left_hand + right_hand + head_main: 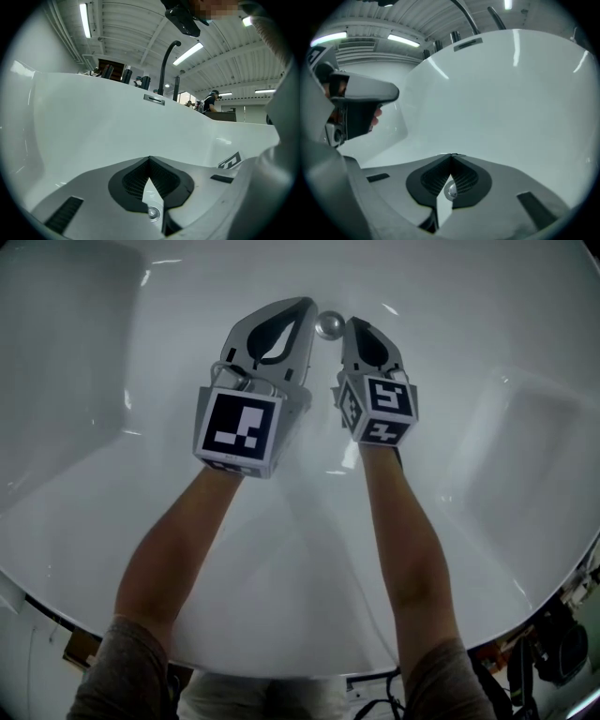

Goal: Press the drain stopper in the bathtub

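I see both my forearms stretched forward from the bottom of the head view into the white bathtub [281,577]. The left forearm [178,549] slants up toward centre and the right forearm [408,549] runs nearly straight up the frame. Grey sleeves show at the lower edge.

The left hand-held gripper [307,304] points toward the upper middle of the frame, its marker cube [239,427] facing the camera. The right hand-held gripper [354,324] lies just to its right and points the same way, with its own marker cube [380,409] turned slightly aside.

The chrome drain stopper [329,324] sits on the tub floor in the upper middle of the frame, between the two sets of tips and just beside each. I cannot tell whether either one touches it.

In the left gripper view, the left hand-held gripper [150,159] has its jaws together, tips meeting with nothing held. Beyond it rises the tub wall [93,126], with an overflow plate [153,99] and a black curved faucet [166,61] at its rim.

In the right gripper view, the right hand-held gripper [451,156] is likewise closed tip to tip on nothing. The left hand-held gripper [361,93] shows at that frame's upper left.
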`<state>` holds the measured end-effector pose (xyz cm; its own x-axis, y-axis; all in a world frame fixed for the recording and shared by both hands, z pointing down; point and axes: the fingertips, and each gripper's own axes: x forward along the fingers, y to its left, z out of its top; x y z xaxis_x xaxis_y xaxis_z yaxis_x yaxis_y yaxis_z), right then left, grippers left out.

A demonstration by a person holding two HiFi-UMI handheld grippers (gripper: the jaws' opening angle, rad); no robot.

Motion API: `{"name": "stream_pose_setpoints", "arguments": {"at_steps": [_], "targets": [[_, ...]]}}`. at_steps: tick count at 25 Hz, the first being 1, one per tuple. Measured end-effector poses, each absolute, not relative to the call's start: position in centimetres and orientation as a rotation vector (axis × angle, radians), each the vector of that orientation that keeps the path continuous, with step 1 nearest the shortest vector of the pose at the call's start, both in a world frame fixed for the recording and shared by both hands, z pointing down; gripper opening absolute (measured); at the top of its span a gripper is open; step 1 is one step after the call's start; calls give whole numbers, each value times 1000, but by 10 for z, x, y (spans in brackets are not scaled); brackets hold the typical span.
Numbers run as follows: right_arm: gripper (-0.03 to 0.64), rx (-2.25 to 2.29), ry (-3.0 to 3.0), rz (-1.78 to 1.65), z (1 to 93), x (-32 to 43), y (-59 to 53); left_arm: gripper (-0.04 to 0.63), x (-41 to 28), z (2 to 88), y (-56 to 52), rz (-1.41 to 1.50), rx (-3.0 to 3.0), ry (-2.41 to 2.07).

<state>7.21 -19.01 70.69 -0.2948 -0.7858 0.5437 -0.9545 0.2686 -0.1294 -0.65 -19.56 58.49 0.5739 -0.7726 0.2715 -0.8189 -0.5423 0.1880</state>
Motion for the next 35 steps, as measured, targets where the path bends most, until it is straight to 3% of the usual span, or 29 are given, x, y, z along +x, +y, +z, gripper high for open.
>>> {"name": "stream_pose_setpoints", "arguments": {"at_steps": [15,35], "targets": [[-2,1296,-1944,676,828,67,-182,2,2,614,-187,287,2525,-1223],[2,1207,-1849,751,851,68,-193,2,3,630,-183,345,2499,-1180]]}}
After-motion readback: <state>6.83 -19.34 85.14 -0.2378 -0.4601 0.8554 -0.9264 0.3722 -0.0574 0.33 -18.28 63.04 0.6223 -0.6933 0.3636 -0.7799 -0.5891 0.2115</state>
